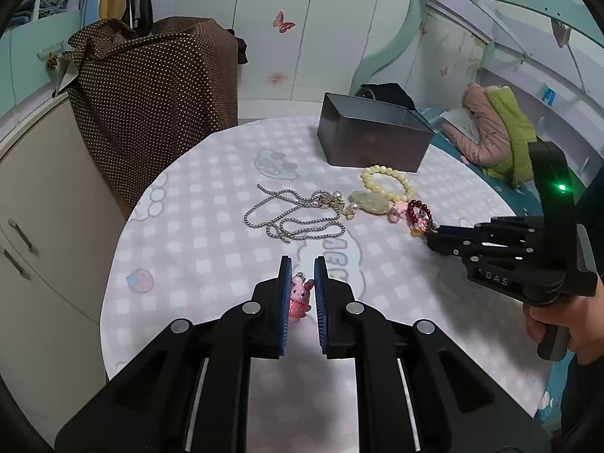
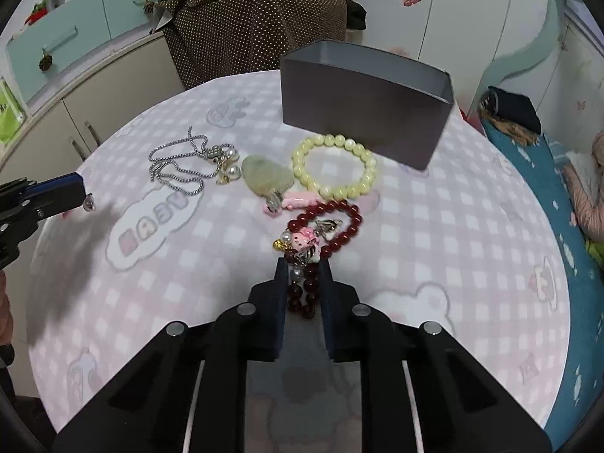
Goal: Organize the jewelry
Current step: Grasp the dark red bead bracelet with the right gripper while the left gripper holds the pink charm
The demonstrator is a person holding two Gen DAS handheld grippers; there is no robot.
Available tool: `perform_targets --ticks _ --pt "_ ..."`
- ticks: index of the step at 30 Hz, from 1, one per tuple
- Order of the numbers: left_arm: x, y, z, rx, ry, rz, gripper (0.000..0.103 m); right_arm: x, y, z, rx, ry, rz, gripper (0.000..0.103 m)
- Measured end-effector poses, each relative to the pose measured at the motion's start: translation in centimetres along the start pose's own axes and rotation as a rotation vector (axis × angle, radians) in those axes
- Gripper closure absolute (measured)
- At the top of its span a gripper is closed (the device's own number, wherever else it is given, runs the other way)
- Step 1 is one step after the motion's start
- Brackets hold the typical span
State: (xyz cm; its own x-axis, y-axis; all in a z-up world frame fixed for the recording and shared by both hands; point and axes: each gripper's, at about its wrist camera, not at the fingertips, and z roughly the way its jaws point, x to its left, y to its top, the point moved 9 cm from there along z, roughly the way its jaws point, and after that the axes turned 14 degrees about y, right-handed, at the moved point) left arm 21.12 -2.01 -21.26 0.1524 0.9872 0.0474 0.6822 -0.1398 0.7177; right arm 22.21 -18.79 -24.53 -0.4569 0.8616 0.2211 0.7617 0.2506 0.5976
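Note:
My left gripper (image 1: 302, 294) is shut on a small pink bunny charm (image 1: 300, 298), held above the round table. In the right wrist view it enters at the left (image 2: 81, 194). My right gripper (image 2: 304, 287) is shut on a dark red bead bracelet (image 2: 332, 226) with pink and pearl charms, which also shows in the left wrist view (image 1: 417, 215). A cream bead bracelet (image 2: 336, 166), a pale green jade pendant (image 2: 264, 177) and a silver chain necklace (image 2: 181, 166) lie on the table. An open grey box (image 2: 362, 105) stands behind them.
The table has a pink-and-white checked cloth (image 2: 434, 245). A brown dotted cloth (image 1: 151, 94) covers furniture behind the table. Beige cabinets (image 1: 37, 245) stand to the left. A bed with teal sheet and clothes (image 1: 490, 136) lies to the right.

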Motion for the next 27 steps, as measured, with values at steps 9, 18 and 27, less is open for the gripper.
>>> perform_targets --ticks 9,18,27 --pt "-0.6 0.2 -1.0 -0.016 -0.006 0.007 0.091 0.2 -1.6 -3.2 -0.041 0.039 0.032 0.096" --pt "-1.6 -0.2 -1.2 -0.018 -0.018 0.030 0.091 1.8 -1.9 -3.6 -0.042 0.051 -0.024 0.058" --pt "-1.9 -0.6 -1.3 -0.014 -0.026 0.031 0.091 3.3 -1.7 -2.3 -0.015 0.093 -0.072 0.062"
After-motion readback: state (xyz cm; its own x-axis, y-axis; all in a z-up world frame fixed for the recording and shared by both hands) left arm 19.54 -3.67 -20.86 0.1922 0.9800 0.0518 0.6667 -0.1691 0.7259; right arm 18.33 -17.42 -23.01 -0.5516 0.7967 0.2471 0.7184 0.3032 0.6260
